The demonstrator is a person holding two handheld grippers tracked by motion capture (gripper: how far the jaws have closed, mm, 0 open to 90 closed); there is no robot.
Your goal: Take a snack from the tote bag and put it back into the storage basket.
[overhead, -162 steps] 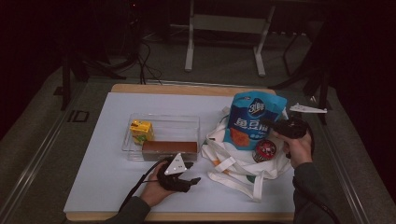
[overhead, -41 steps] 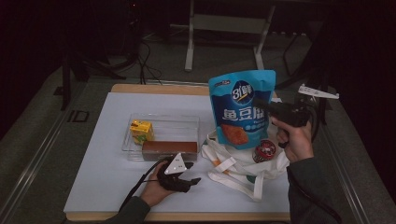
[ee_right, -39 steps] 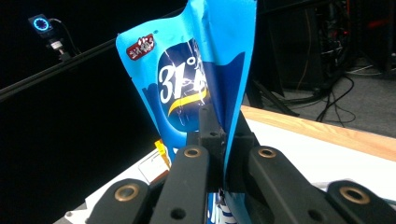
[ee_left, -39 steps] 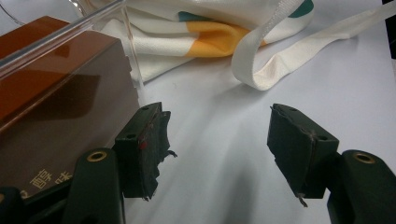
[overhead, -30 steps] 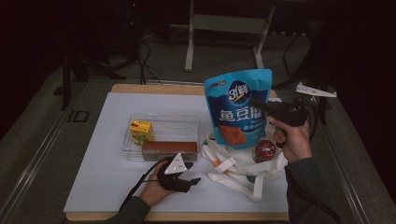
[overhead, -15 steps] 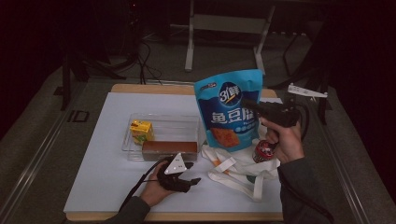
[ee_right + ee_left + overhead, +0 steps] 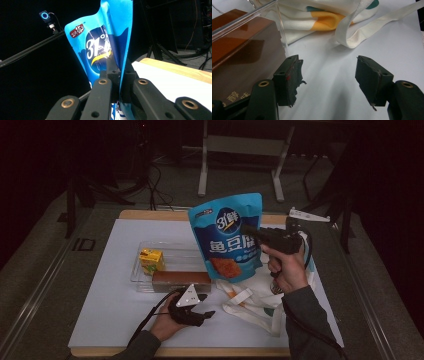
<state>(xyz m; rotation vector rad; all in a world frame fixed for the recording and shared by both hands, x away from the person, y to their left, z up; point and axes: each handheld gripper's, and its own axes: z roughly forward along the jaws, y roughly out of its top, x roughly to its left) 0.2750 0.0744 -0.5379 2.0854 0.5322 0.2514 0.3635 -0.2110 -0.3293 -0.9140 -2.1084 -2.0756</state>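
Above the surface (image 7: 115, 320), at about two o'clock from the tray (image 7: 150, 245), the blue pouch (image 7: 227, 237) hangs clear of the tote (image 7: 250, 302), clamped at its edge by the right hand-held gripper (image 7: 250, 231). The lift out looks done; setting it down remains, probably by the box (image 7: 181, 280) and carton (image 7: 151, 260). The left hand-held gripper (image 7: 328, 75) rests released at six o'clock, grasping nothing.

You've got a dim high view, black surroundings, overhead light on the white table (image 7: 115, 295), soft shadows, slight blur.
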